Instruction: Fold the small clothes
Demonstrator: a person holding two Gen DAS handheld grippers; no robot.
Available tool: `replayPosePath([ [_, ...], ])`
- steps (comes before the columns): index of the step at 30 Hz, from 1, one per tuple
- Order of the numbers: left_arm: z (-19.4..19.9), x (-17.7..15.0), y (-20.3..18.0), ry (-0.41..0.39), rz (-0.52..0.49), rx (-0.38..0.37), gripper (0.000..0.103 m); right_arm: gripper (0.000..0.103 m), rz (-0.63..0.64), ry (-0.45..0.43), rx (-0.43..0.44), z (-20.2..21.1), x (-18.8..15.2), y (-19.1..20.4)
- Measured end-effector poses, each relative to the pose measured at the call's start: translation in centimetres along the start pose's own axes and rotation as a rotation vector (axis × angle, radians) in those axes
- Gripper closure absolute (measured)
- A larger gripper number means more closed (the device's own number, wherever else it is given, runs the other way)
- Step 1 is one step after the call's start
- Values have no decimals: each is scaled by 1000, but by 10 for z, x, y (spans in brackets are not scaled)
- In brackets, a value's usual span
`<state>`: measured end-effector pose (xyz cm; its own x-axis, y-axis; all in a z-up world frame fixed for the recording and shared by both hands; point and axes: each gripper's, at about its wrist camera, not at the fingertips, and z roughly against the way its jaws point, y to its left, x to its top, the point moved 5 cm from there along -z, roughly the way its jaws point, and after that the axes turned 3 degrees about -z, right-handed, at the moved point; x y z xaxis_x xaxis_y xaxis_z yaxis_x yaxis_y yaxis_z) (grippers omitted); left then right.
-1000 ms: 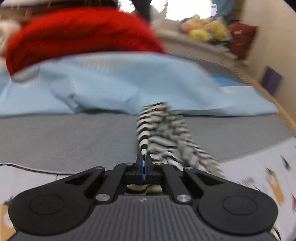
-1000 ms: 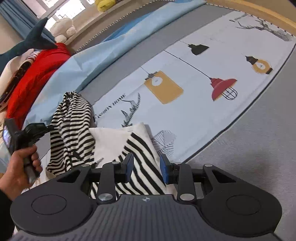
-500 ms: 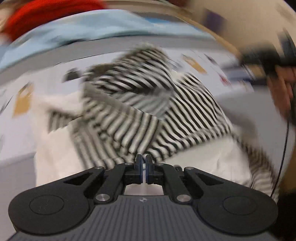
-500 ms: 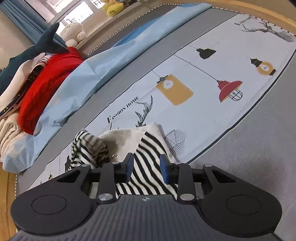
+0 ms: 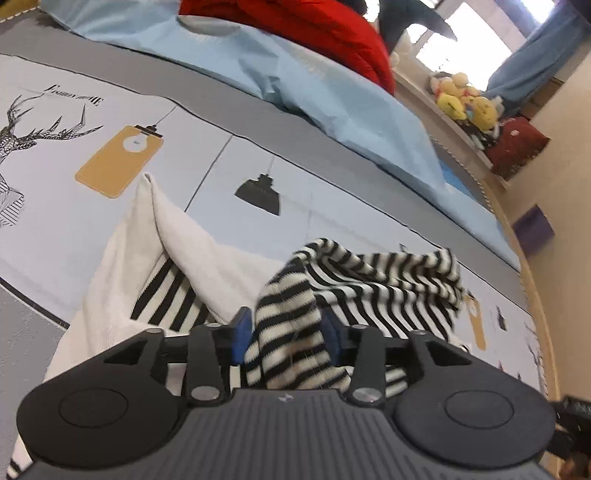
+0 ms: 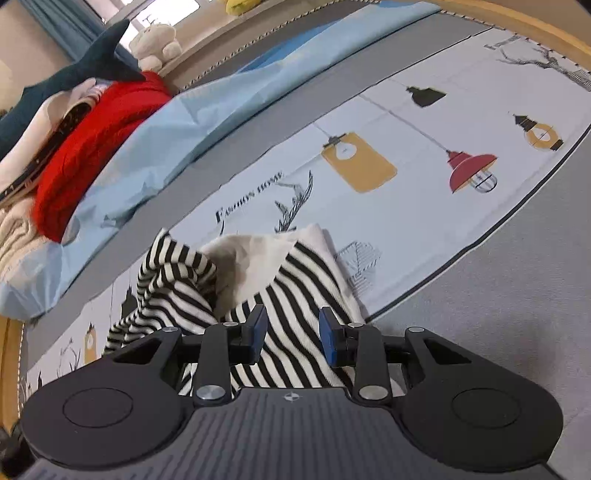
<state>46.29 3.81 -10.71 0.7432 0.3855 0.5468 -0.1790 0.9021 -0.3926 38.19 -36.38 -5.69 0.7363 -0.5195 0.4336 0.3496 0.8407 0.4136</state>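
Garment [image 5: 369, 280] of black and white stripes with white panels, heaped in the middle of the printed bed cover [image 5: 332, 206]. Lay crumpled, not flat. Showed one white corner [image 5: 147, 184] standing up as a point toward the yellow lamp print, and one striped fold bulging on the side of the wooden bed edge [image 5: 532, 295]. Was opening the jaws of the left tool [image 5: 286, 332], with a striped sleeve end hanging loose between the blue pads. Held the right tool [image 6: 291, 330] spread about halfway above the wide-striped hem and pinched nothing there; could not tell whether its tips touched the cloth. Lay with the near white hem at the line of the grey border [image 6: 498, 295], just beside the right tool. Left much flat, bare cover beyond the garment, up to the far grey band and the light blue sheet [image 5: 314, 85]. Found crowding only at that far side: red knit [image 5: 314, 26] on the sheet, plush shark [image 6: 92, 70] behind it. Stayed well apart from the wooden bed edge in the left wrist view.
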Motion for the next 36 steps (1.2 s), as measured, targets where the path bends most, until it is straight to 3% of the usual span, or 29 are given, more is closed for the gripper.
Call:
replayPosePath([
  [2, -1, 2, 1, -19, 11, -19, 47, 70, 13, 10, -2, -3, -1, 1],
  [6, -7, 0, 1, -19, 46, -38, 47, 70, 17, 15, -5, -7, -1, 3],
  [8, -6, 0, -5, -35, 17, -38, 48, 70, 20, 20, -5, -9, -2, 4],
  [10, -7, 0, -11, -47, -20, -31, 60, 70, 29, 27, -7, -11, -4, 6],
  [11, -6, 0, -13, -49, -28, -36, 85, 70, 32, 30, -8, -12, -5, 6],
  [12, -4, 1, -17, -44, -36, -48, 103, 70, 34, 31, -9, -12, -6, 6],
  [13, -1, 2, -22, -45, -51, -65, 103, 70, 37, 33, -10, -12, -6, 5],
  [16, 17, 3, -45, -81, -178, -103, 103, 70, 41, 31, -18, -11, -6, 4],
  [20, 52, -10, -88, -97, -414, -293, 103, 70, 34, 13, -25, -8, -1, 1],
  [22, 57, -21, -94, -78, -510, -290, 103, 70, 29, 0, -31, -5, 1, -1],
  [25, 40, -23, -75, -57, -469, -173, 99, 70, 27, -8, -37, -5, 1, -1],
  [27, 28, -17, -57, -53, -375, -110, 85, 70, 29, -10, -37, -6, -2, 2],
  [29, 22, -8, -40, -59, -287, -91, 73, 70, 36, -4, -35, -7, -6, 5],
  [31, 16, -3, -30, -63, -226, -66, 69, 70, 41, 8, -31, -10, -9, 8],
  [36, 1, 6, -18, -66, -156, -20, 50, 70, 47, 14, -31, -12, -8, 9],
])
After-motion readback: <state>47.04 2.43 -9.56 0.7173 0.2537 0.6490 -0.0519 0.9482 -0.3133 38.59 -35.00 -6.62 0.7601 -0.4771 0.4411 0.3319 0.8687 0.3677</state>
